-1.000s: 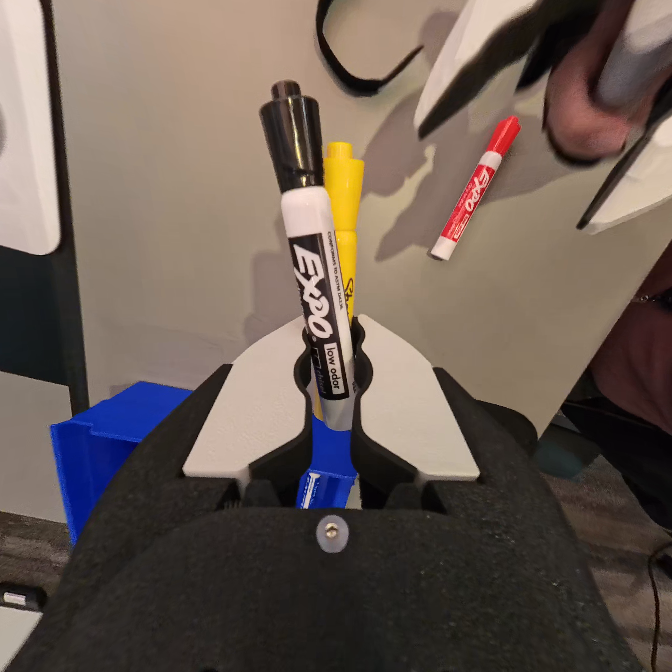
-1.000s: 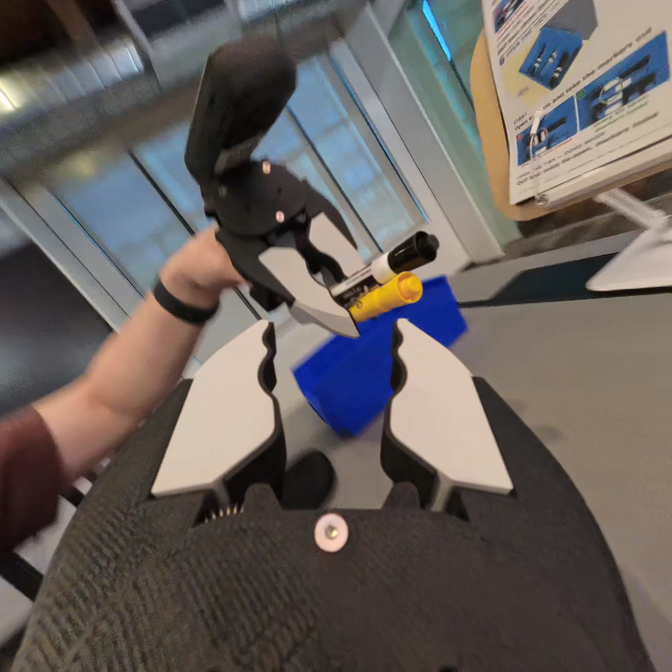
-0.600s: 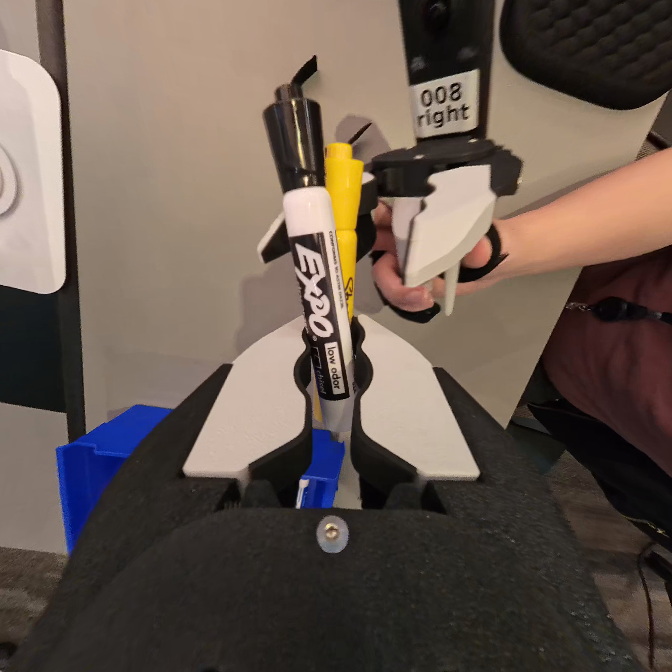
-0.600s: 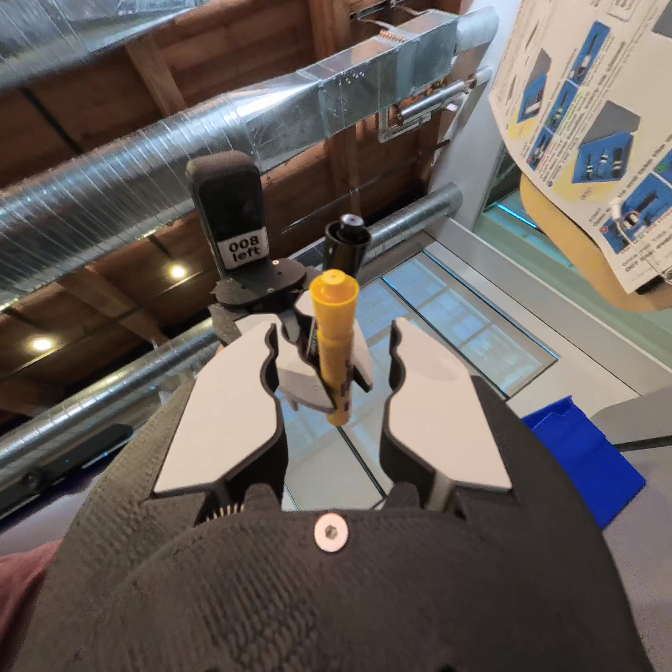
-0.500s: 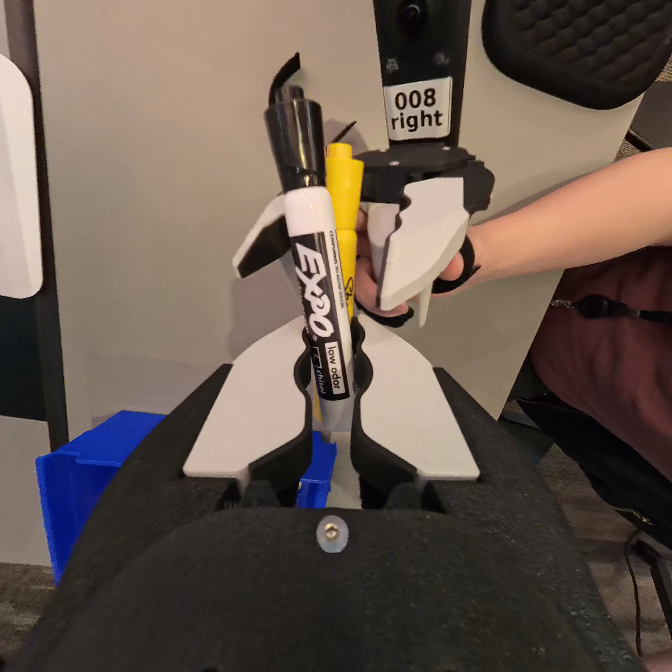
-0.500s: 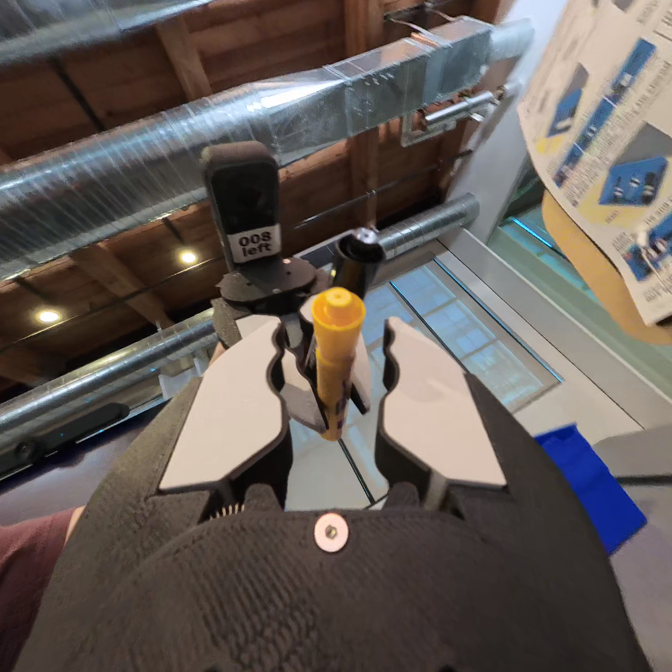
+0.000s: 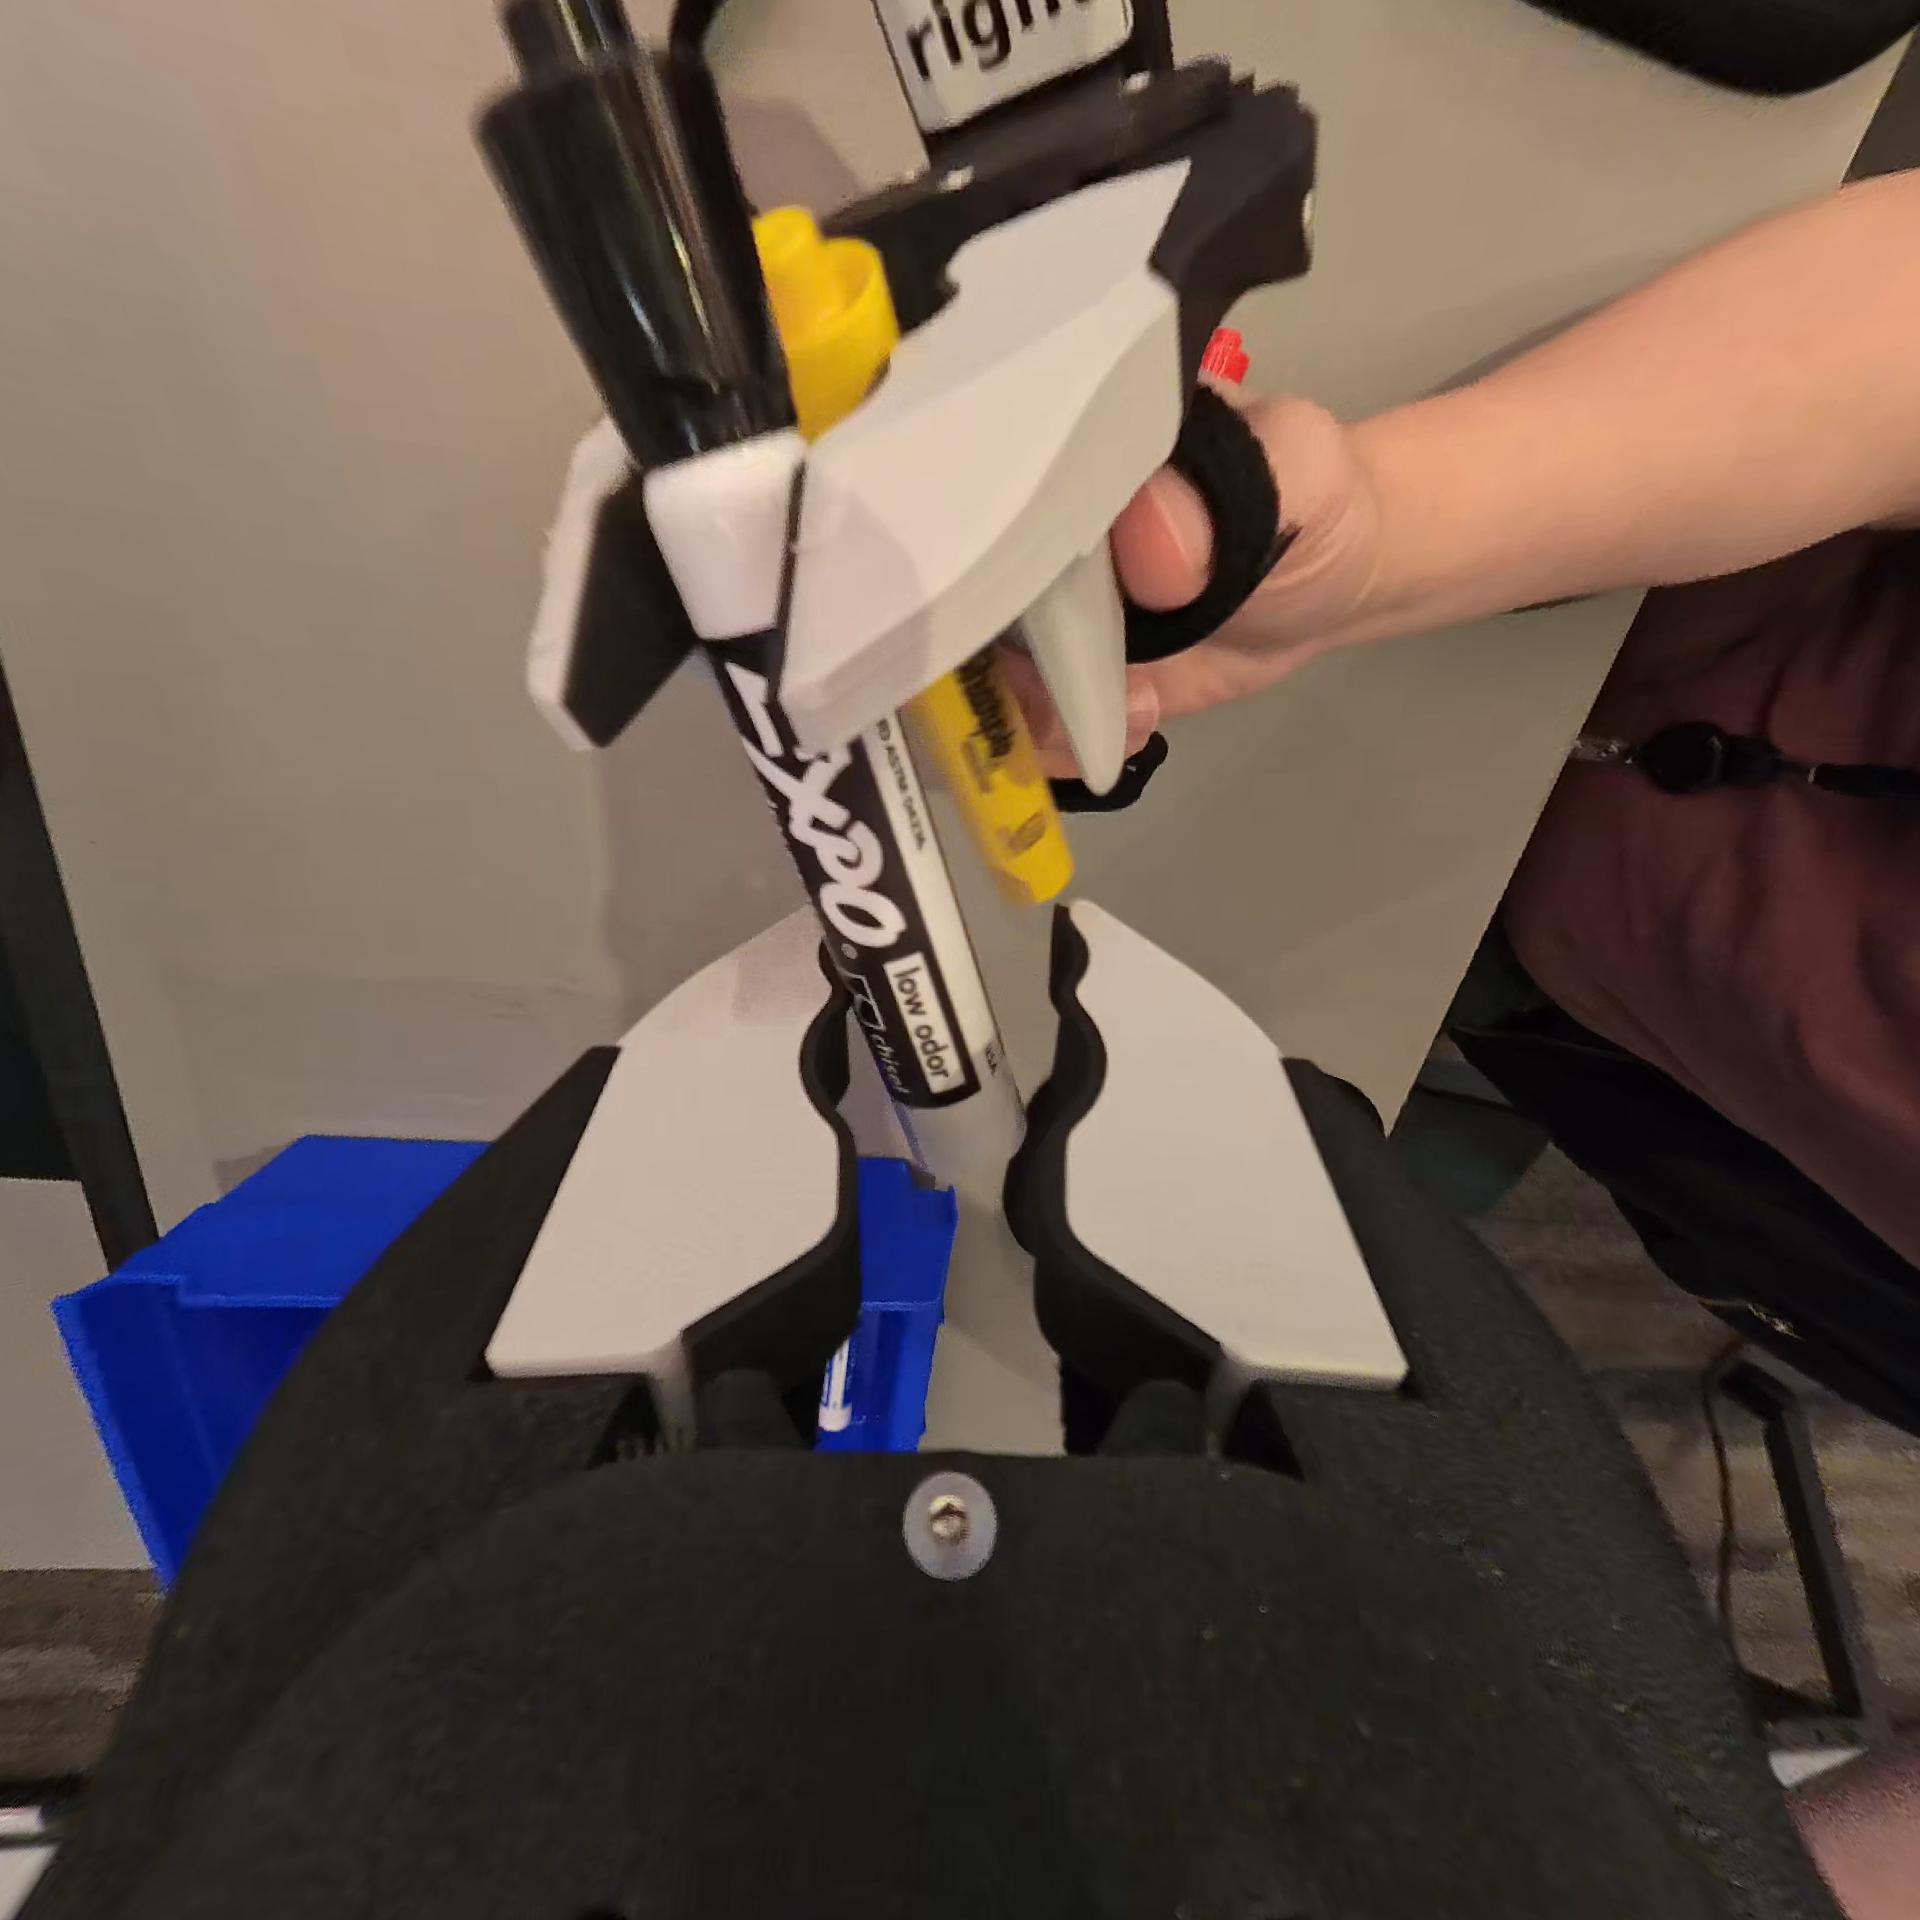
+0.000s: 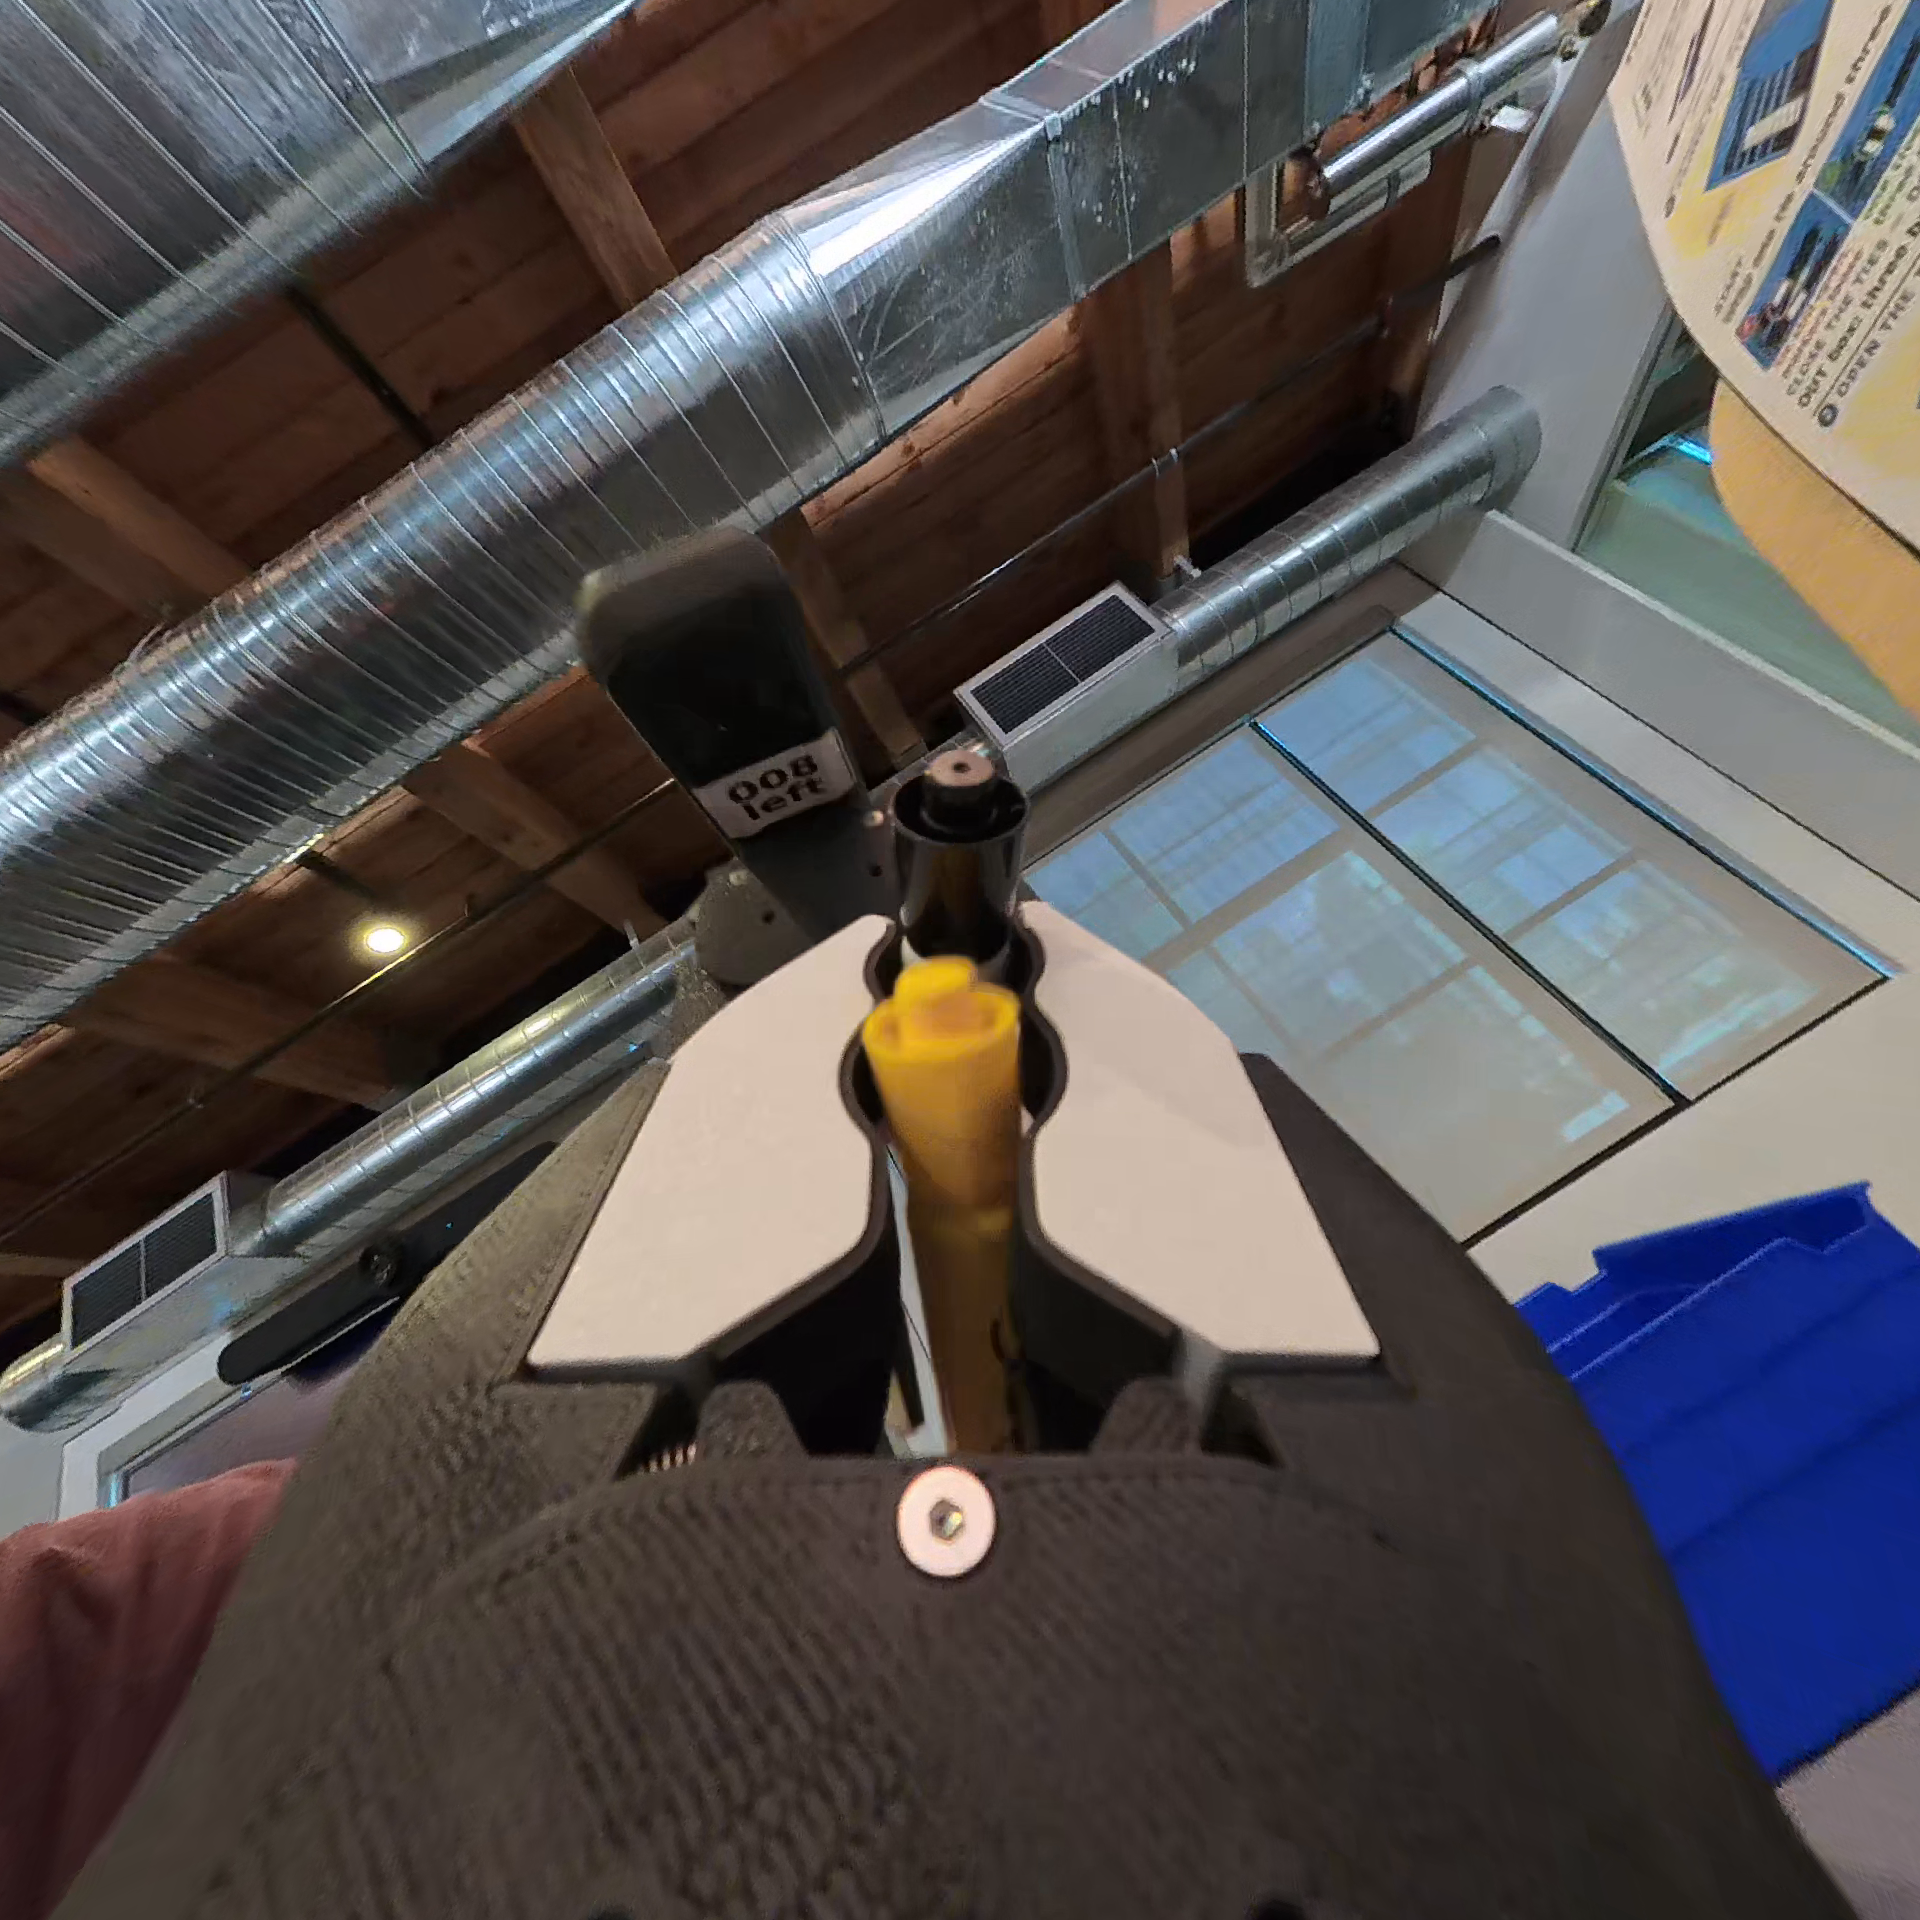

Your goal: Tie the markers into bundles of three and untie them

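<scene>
- In the left wrist view, the left tool [image 7: 940, 1039] is standing with its jaws parted; the lower end of the black marker [image 7: 883, 935] is sitting in the gap between them, leaning to the left at its top, and whether either finger is touching it is not clear.
- Just past those fingers, the blue bin [image 7: 208, 1309] is sitting on the grey table [image 7: 260, 520], low and to the left, with a marker partly showing inside it.
- Farther up, the right tool [image 7: 727, 582] is clamping the black marker near its cap together with the yellow marker [image 7: 997, 790], whose lower end is hanging free above the left tool.
- A person's hand [image 7: 1247, 561] is gripping the right tool's handle from the right.
- A red marker [image 7: 1224, 355] is peeking out on the table behind that hand.
- In the right wrist view, the right tool [image 8: 951, 997] is closed on the yellow marker [image 8: 951, 1122], with the black marker [image 8: 956, 862] pinched at the fingertips beyond it.
- Farther off, ceiling ducts [image 8: 520, 416] and a window [image 8: 1403, 914] are showing.
</scene>
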Action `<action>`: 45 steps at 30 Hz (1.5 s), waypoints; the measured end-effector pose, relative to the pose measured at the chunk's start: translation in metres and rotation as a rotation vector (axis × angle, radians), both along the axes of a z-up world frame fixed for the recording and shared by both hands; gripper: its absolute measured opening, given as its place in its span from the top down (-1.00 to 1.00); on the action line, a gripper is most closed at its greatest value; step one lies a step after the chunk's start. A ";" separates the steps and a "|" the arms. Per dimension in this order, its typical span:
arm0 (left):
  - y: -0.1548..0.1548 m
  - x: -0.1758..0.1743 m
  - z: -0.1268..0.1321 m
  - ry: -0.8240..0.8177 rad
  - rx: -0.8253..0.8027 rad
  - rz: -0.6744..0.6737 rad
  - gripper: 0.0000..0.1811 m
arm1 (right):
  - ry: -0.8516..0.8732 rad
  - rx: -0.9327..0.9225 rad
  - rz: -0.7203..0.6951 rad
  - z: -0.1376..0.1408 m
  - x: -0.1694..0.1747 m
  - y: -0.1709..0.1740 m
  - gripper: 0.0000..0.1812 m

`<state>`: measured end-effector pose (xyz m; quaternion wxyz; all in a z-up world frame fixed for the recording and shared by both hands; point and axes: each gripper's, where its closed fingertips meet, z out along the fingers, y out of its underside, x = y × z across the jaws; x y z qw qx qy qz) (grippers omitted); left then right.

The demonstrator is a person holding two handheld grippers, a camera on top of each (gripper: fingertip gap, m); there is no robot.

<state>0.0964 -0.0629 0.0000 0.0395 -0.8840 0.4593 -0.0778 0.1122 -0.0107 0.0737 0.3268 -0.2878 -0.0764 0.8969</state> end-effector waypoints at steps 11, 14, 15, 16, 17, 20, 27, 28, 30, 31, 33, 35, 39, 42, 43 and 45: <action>-0.003 0.004 -0.056 -0.153 -0.101 0.117 0.72 | -0.258 -0.010 0.060 -0.047 -0.018 0.003 0.78; -0.005 0.000 -0.068 -0.168 -0.075 0.107 0.73 | -0.333 0.063 0.046 -0.053 -0.024 -0.004 0.79; -0.007 0.000 -0.068 -0.179 -0.074 0.115 0.73 | -0.340 0.071 0.044 -0.053 -0.025 -0.005 0.79; -0.006 -0.001 -0.067 -0.192 -0.064 0.131 0.73 | -0.339 0.066 0.042 -0.053 -0.025 -0.004 0.79; -0.007 -0.001 -0.065 -0.212 -0.056 0.145 0.72 | -0.331 0.056 0.044 -0.051 -0.024 -0.004 0.79; -0.015 -0.010 -0.064 -0.226 -0.011 0.176 0.69 | -0.327 0.012 0.021 -0.050 -0.016 0.005 0.79; -0.038 -0.008 -0.044 -0.491 0.386 0.237 0.63 | -0.863 0.319 0.120 -0.078 0.010 -0.015 0.78; -0.044 -0.002 -0.036 -0.584 0.441 0.245 0.63 | -1.013 0.393 0.125 -0.094 0.016 -0.018 0.78; -0.050 0.006 -0.017 -0.762 0.591 0.267 0.58 | -1.198 0.473 0.096 -0.113 0.031 -0.016 0.78; -0.054 0.012 -0.008 -0.848 0.665 0.249 0.48 | -1.215 0.483 0.093 -0.115 0.037 -0.018 0.78; -0.057 0.017 0.002 -0.966 0.800 0.242 0.48 | -1.189 0.439 0.097 -0.116 0.047 -0.020 0.78; -0.060 0.025 -0.003 -1.005 0.832 0.189 0.52 | -1.158 0.382 0.070 -0.121 0.055 -0.020 0.78; -0.057 0.021 -0.042 -0.832 0.686 0.245 0.48 | -0.989 0.197 -0.013 -0.126 0.058 -0.024 0.78; -0.070 0.022 -0.065 -0.759 0.568 0.293 0.52 | -0.951 0.071 -0.085 -0.140 0.047 -0.022 0.78; -0.075 0.023 -0.074 -0.733 0.550 0.303 0.53 | -0.982 0.048 -0.099 -0.149 0.041 -0.020 0.78; -0.082 0.024 -0.089 -0.665 0.550 0.313 0.57 | -1.060 0.005 -0.071 -0.164 0.023 -0.018 0.78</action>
